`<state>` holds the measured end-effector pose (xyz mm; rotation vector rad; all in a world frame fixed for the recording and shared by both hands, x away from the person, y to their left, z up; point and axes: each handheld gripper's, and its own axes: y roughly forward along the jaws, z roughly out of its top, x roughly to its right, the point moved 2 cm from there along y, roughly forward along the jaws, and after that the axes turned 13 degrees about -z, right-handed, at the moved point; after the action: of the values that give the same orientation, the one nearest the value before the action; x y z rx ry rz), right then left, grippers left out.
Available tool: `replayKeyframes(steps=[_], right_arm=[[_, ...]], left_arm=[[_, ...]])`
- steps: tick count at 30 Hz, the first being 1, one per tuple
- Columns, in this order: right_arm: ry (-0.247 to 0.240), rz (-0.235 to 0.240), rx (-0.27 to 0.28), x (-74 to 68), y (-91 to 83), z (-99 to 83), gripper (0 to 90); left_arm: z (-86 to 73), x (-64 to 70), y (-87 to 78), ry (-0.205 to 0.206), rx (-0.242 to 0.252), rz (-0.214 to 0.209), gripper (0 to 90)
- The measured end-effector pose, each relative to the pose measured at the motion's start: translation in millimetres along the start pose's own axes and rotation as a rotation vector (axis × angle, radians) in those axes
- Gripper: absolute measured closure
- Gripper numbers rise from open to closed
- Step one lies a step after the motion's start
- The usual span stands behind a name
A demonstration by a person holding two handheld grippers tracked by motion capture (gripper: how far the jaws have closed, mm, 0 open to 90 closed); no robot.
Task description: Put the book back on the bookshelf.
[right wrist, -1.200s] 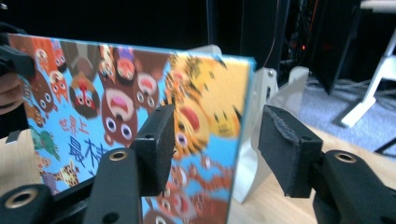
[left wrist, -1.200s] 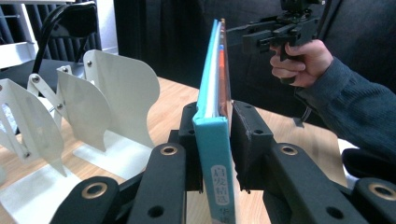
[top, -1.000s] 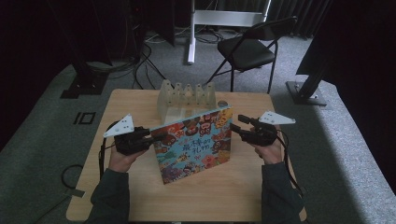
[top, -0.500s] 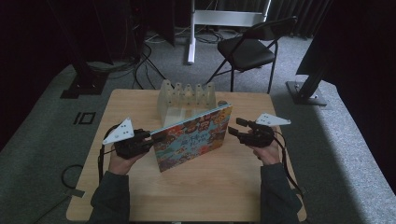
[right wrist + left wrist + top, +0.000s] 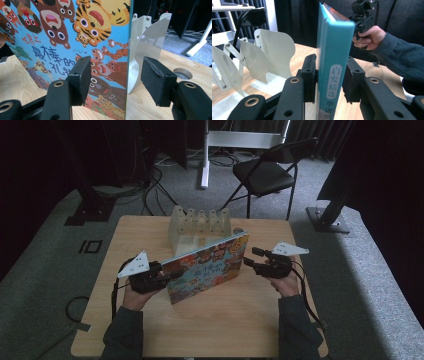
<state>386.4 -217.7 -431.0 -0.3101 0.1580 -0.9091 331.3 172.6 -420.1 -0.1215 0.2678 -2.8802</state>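
A picture book [image 5: 205, 267] with a cover full of cartoon animals stands on its long edge across the middle of the table, tilted a little. My left gripper [image 5: 167, 276] is shut on its teal spine [image 5: 333, 62], a jaw pressed to each side [image 5: 329, 75]. My right gripper [image 5: 252, 262] is open at the book's other end. In the right gripper view the free edge of the cover [image 5: 75, 37] lies between the spread jaws [image 5: 117, 80], with a gap on the right side. The right hand [image 5: 368, 35] shows beyond the book.
A white rack [image 5: 200, 222] with several curved dividers stands just behind the book [image 5: 262, 55] [image 5: 147, 37]. A round hole [image 5: 182, 73] is cut in the wooden table [image 5: 225, 320] near the rack. A black chair [image 5: 265, 170] stands beyond the table.
The book has tipped from leaning back, cover facing up, to nearly upright on its edge. The right gripper has come off its right edge and drawn slightly right. The left gripper keeps hold of the spine.
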Motion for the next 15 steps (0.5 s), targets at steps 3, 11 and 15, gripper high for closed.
replayKeyframes(steps=[3, 11, 15], right_arm=[[-0.011, -0.011, -0.006, -0.5, 0.2, -0.6, 40.7], [-0.004, -0.019, -0.013, 2.7, 0.0, -7.3, 40.7], [-0.006, -0.027, -0.015, 4.2, -1.0, -9.6, 40.7]], left_arm=[[-3.2, -1.3, 1.5, -0.009, 0.017, 0.006, 69.2], [-9.6, -1.5, 8.3, -0.011, 0.012, 0.013, 72.2], [-13.5, -1.7, 12.6, -0.018, 0.031, 0.008, 69.8]])
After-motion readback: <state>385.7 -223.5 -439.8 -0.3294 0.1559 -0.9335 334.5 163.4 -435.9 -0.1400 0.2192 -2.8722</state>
